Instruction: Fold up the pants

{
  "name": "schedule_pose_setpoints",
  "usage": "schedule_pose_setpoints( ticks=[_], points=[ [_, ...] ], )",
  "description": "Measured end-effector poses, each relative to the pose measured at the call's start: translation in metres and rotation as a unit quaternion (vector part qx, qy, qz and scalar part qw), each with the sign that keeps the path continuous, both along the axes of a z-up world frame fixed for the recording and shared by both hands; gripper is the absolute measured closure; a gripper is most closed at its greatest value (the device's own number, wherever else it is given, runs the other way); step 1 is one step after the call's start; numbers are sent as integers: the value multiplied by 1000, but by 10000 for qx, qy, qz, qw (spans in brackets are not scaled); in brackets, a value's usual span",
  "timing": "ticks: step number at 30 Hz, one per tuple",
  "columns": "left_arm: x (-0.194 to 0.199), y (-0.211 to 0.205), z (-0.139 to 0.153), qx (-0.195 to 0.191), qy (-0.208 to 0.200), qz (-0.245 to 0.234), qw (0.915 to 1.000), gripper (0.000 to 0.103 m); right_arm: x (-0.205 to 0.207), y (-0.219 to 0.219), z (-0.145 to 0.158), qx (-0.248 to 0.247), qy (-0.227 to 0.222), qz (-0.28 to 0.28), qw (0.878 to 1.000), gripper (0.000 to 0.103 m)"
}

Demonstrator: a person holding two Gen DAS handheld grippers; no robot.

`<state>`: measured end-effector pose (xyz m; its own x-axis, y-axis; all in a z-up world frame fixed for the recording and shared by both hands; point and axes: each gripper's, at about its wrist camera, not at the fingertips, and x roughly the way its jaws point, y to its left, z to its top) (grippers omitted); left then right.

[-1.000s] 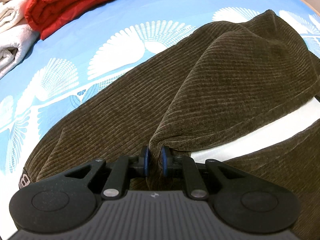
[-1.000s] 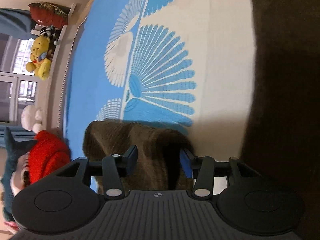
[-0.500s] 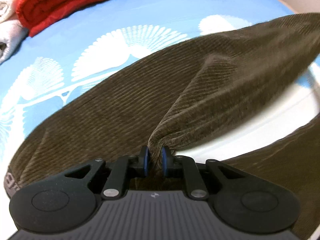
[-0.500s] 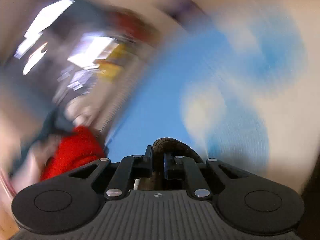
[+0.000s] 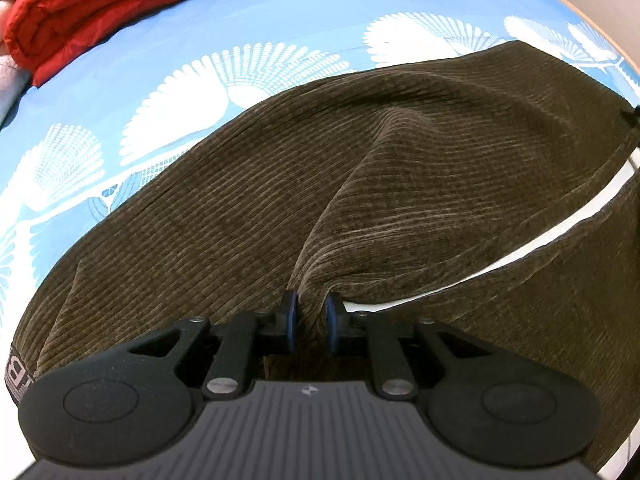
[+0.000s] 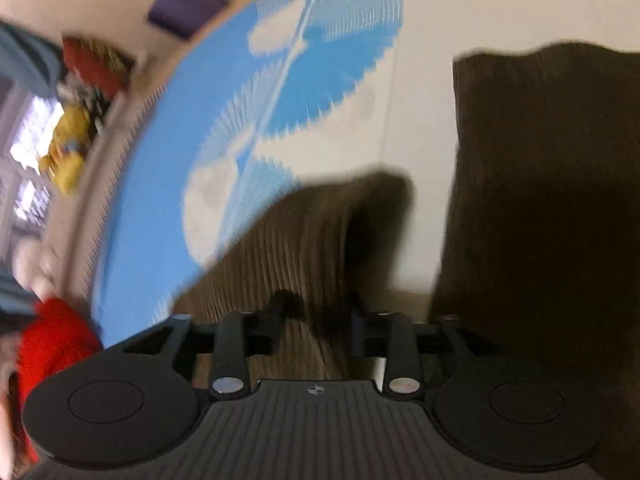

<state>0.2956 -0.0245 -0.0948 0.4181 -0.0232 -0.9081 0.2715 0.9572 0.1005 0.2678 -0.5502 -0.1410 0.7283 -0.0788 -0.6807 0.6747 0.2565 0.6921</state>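
Left wrist view | left tongs (image 5: 311, 322) clamped on pants (image 5: 256, 216) pinch, cloth spread ahead over bed (image 5: 280, 12) | right tongs (image 6: 320, 320) just opening, astride a leg fold | keep left pinch firm, lower flat.

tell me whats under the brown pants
Under the brown corduroy pants lies the blue bedsheet with white fan prints, showing around them and through the gap between the legs. Anything else beneath is covered.
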Motion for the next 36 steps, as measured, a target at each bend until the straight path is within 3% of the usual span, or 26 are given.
schedule_pose_setpoints(
  ticks=[4,6,7,8,11,12,14,15,17,18,19,21,23,24,26,28,29,33,36],
  points=[
    [1,-2,-3,1,20,15,10000,84,6,-32,-13,434,-402,26,9982,61],
    [2,-4,-4,17,23,29,10000,84,10,-35,-13,443,-432,102,9980,74],
    [2,-5,-4,25,24,41,10000,84,12,-35,-9,385,-425,150,9982,87],
    [3,-5,-4,28,24,51,10000,84,16,-34,-3,303,-472,199,9982,94],
    [2,-7,-3,-40,2,31,10000,84,29,-22,42,-286,-1128,634,9912,96],
    [1,-8,-3,-63,1,8,10000,84,33,-14,66,-739,-1531,946,9809,96],
    [0,-9,-3,-82,-7,-50,10000,84,30,18,121,-2409,-2074,1469,9367,96],
    [0,-8,-3,-73,-9,-60,10000,84,24,25,131,-2726,-2183,1471,9254,96],
    [0,-7,-3,-103,10,-72,9999,84,19,21,125,-2757,-1727,1194,9380,96],
    [-1,-7,-3,-118,23,-91,9999,84,20,15,114,-2694,-1179,1018,9504,96],
    [-2,-8,-2,-140,45,-154,9998,83,23,5,95,-2520,-336,839,9635,96],
    [-5,-11,-2,-197,117,-372,9990,81,23,-16,58,-1867,750,533,9781,96],
    [-9,-14,0,-189,118,-572,9981,74,14,-31,25,-1235,1307,265,9833,96],
    [-10,-13,2,-241,106,-610,9978,71,11,-33,19,-1126,1403,157,9836,96],
    [-9,-6,6,-415,119,-577,9974,70,9,-30,27,-1206,1014,136,9874,96],
    [-8,5,13,-736,147,-514,9959,65,7,-18,50,-1881,832,185,9784,96],
    [-6,11,16,-868,152,-484,9949,57,6,-17,53,-2025,790,147,9760,96],
    [2,61,35,-1520,-31,72,9883,54,5,-36,16,-1363,1561,44,9783,92],
    [8,121,45,-1734,-230,904,9804,54,3,-27,29,-1549,1547,-21,9757,89]
  ],
)
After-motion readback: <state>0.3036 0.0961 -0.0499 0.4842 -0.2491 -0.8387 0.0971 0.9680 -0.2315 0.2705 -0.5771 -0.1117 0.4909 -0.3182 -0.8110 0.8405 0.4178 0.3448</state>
